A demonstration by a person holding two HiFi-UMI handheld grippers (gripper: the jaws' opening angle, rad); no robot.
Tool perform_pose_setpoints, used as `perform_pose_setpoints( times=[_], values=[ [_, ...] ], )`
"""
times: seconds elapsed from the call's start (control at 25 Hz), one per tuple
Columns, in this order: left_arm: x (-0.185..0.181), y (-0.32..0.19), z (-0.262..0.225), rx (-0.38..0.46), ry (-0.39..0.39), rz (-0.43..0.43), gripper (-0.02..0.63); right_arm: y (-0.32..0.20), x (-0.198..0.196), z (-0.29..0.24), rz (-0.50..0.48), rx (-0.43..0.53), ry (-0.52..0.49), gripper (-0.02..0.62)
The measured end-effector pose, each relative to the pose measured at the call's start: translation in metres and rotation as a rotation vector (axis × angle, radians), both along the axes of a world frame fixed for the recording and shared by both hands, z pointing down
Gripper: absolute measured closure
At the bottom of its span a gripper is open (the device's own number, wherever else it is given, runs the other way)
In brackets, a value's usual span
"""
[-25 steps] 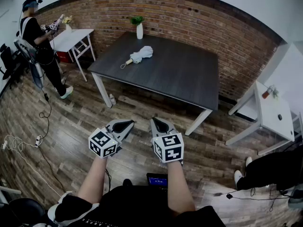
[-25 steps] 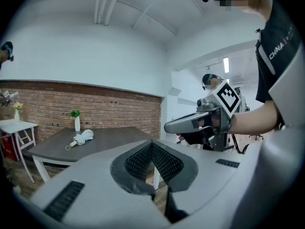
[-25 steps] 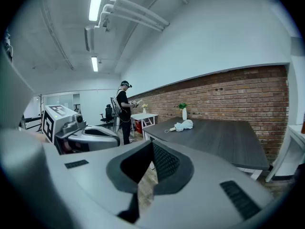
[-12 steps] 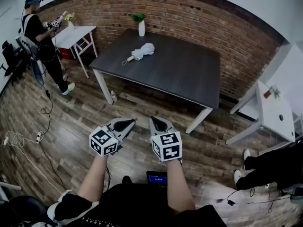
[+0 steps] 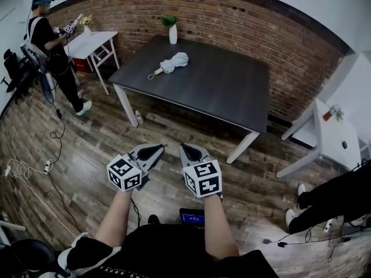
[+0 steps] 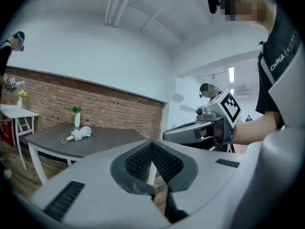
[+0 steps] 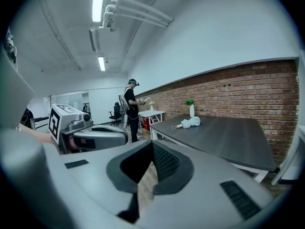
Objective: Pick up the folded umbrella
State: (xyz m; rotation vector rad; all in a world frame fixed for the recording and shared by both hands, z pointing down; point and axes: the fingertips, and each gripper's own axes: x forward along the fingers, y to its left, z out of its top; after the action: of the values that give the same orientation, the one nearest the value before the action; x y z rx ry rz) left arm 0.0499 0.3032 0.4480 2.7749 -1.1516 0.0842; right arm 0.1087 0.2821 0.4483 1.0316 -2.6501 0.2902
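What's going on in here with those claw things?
Someone holds a tool in each hand, the left gripper and the right gripper. Both are shut and empty, above the wooden floor and short of the dark table. The folded white umbrella lies on that table near a vase, untouched. Another person stands by a small white table.

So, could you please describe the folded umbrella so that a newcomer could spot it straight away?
Find the large dark table before the brick wall. Near its far left end, just in front of a white vase holding a green plant, lies the folded umbrella. It is the only pale bundle lying flat there, its short handle pointing left.
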Motion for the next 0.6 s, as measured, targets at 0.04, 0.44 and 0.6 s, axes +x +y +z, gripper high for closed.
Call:
perform_pose_setpoints(
  times=[0.04, 0.44, 0.6],
  values=[
    [0.000, -0.001, -0.001, 0.002, 0.006, -0.009, 0.604, -0.001, 0.002, 0.000, -0.002, 0.001, 0.000, 0.588],
    [0.023, -0.007, 0.006, -0.005, 0.006, -0.060, 0.604, -0.007, 0.028, 0.007, -0.034, -0.003, 0.015, 0.588],
    [0.034, -0.013, 0.007, -0.007, 0.005, -0.088, 0.604, -0.015, 0.046, 0.008, -0.046, -0.003, 0.012, 0.588]
  ],
)
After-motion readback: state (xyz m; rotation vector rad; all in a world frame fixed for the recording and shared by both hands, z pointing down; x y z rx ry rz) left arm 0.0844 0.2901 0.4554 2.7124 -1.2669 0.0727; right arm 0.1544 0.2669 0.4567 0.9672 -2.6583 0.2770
